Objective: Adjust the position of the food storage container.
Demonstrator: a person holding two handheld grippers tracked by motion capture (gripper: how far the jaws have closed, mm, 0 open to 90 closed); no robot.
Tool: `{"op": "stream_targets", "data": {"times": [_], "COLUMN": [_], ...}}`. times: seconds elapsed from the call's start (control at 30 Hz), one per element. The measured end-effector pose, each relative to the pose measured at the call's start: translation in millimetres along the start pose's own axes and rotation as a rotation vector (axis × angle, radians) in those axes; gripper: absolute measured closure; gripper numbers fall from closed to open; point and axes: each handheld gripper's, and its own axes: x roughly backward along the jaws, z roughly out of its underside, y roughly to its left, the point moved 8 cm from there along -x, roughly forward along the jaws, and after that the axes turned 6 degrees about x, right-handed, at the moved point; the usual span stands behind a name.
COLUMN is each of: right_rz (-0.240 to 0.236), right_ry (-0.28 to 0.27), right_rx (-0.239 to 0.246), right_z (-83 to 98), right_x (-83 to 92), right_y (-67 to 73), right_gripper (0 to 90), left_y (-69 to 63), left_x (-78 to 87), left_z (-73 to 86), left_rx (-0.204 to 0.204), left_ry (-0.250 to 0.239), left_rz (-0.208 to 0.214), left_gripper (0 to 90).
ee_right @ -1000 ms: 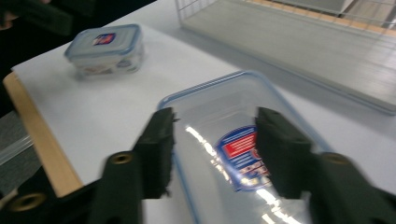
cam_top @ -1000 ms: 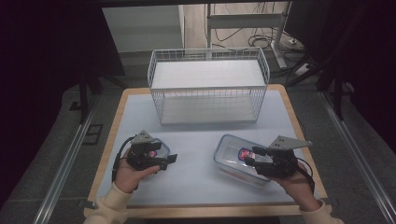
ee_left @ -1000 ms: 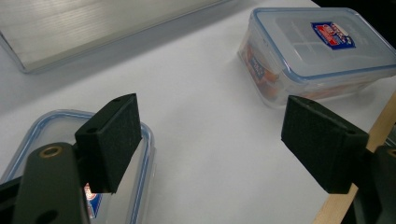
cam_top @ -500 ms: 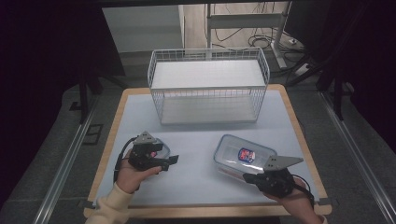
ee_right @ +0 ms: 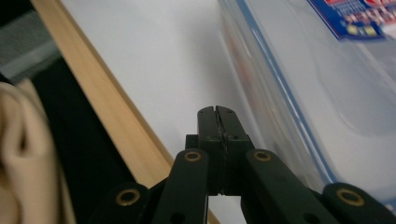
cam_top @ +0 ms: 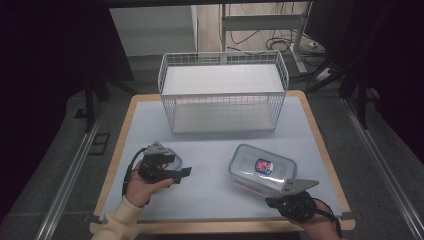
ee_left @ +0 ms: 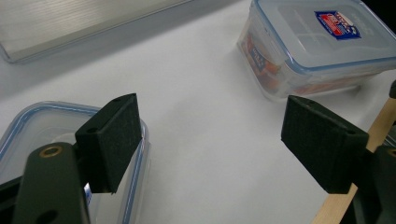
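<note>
Two lidded boxes, one (cam_top: 262, 167) mid-desk, one (ee_left: 28, 135) under wide left tongs (ee_left: 219, 140), one wire basket (cam_top: 223, 92) at far edge, right tongs (ee_right: 215, 114) pressed together beside near edge.

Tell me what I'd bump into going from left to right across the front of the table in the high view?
left gripper → lidded plastic container → right gripper, at the container's near right corner.

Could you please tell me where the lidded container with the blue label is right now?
The lidded container sits on the table's right side, in front of the wire basket, just beyond the right gripper.
</note>
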Motion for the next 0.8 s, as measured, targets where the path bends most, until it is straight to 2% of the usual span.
{"op": "stream_targets", "data": {"times": [0.03, 0.2, 0.23, 0.3, 0.4, 0.43, 0.6, 0.7, 0.8], "right_rz": [0.021, 0.054, 0.038, 0.037, 0.058, 0.067, 0.085, 0.136, 0.157], "right_ry": [0.020, 0.032, 0.032, 0.035, 0.043, 0.038, 0.032, 0.034, 0.025], "right_rx": [0.002, 0.004, -0.004, -0.006, -0.002, -0.018, -0.032, -0.049, -0.072], "right_z": [3.6, 7.3, 9.5, 10.4, 11.8, 12.9, 14.9, 19.0, 20.9], "right_x": [-1.1, -1.0, -1.1, -1.3, -0.4, 0.6, 1.1, 1.0, 2.7], "right_y": [-3.7, -12.1, -13.9, -14.5, -18.3, -22.1, -30.5, -43.1, -52.7], "right_gripper": [89.4, 89.5, 89.5, 89.5, 89.5, 89.5, 89.5, 89.5, 89.5], "left_y": [-0.1, 0.5, 1.0, 1.1, 0.8, 0.5, 0.7, 1.3, 1.2], "left_x": [-1.0, -3.2, -3.8, -3.9, -3.5, -3.2, -4.0, -4.7, -5.4], "left_z": [0.6, 1.9, 2.4, 2.6, 2.5, 2.3, 2.6, 3.1, 3.4], "left_rx": [-0.006, -0.001, -0.003, -0.003, -0.003, -0.003, -0.003, -0.002, 0.000], "left_ry": [0.004, 0.010, 0.014, 0.015, 0.013, 0.012, 0.014, 0.017, 0.019], "left_rz": [-0.001, -0.001, -0.002, -0.002, -0.003, -0.002, -0.002, -0.002, -0.001], "left_gripper": [19.8, 19.9, 19.9, 19.9, 19.9, 19.9, 19.9, 19.8, 19.8]}}
